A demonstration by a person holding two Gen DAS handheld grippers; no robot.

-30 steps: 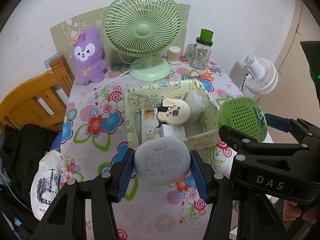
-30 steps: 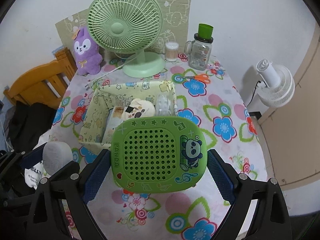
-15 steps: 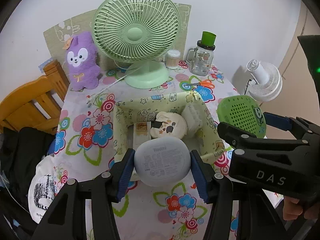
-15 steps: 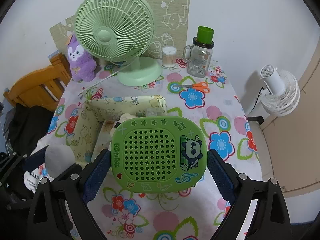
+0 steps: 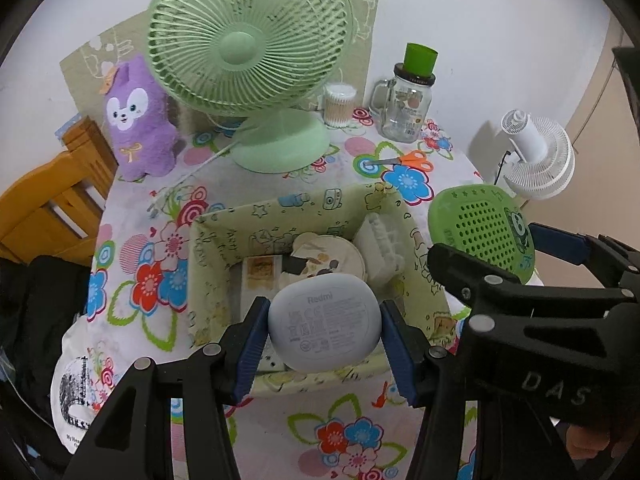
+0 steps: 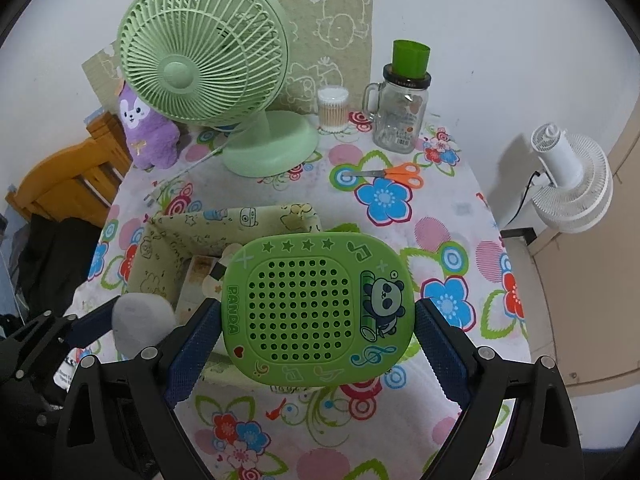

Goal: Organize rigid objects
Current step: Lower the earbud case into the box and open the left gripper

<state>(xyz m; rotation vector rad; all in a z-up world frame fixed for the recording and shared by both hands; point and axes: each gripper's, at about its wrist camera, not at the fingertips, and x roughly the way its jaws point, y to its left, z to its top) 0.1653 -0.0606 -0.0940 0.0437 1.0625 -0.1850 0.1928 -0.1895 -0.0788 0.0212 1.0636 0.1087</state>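
Observation:
My left gripper (image 5: 325, 314) is shut on a grey oval Redmi earbud case (image 5: 324, 336), which hangs over the near part of a yellow-green fabric box (image 5: 304, 200). A cream round item (image 5: 332, 252), a white item (image 5: 380, 240) and a small printed carton (image 5: 260, 270) lie inside the box. My right gripper (image 6: 316, 322) is shut on a green perforated panda case (image 6: 312, 280), held above the box's (image 6: 240, 216) right near corner. The left wrist view shows the panda case (image 5: 484, 232) just right of the box. The grey case (image 6: 140, 320) shows at the lower left of the right wrist view.
At the back of the flowered table stand a green desk fan (image 5: 248, 48), a purple plush (image 5: 136, 120), a cotton-swab tub (image 5: 339, 104) and a glass mug jar (image 5: 408, 108). Orange scissors (image 5: 404, 160) lie behind the box. A white fan (image 5: 536, 152) stands right, a wooden chair (image 5: 48, 200) left.
Both grippers have moved forward over the table with their objects still held. The grey case now hangs over the box's inside; the panda case now covers its right side.

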